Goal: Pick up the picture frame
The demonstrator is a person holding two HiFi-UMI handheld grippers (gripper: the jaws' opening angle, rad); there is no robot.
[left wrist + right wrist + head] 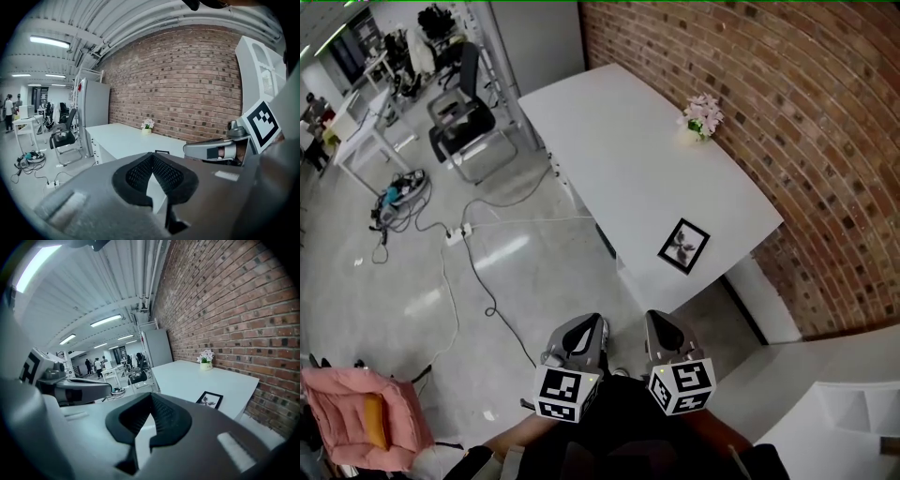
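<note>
Picture frame (683, 246) img too small

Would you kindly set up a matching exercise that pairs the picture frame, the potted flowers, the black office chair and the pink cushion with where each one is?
Things:
1. picture frame
2. potted flowers
3. black office chair
4. pink cushion

Places:
A. lower left corner of the head view
B. on the table, close to the brick wall
C. lying flat near the table's near end
D. standing on the floor, left of the table's far end

Pairs: 1-C, 2-B, 3-D, 4-A
</note>
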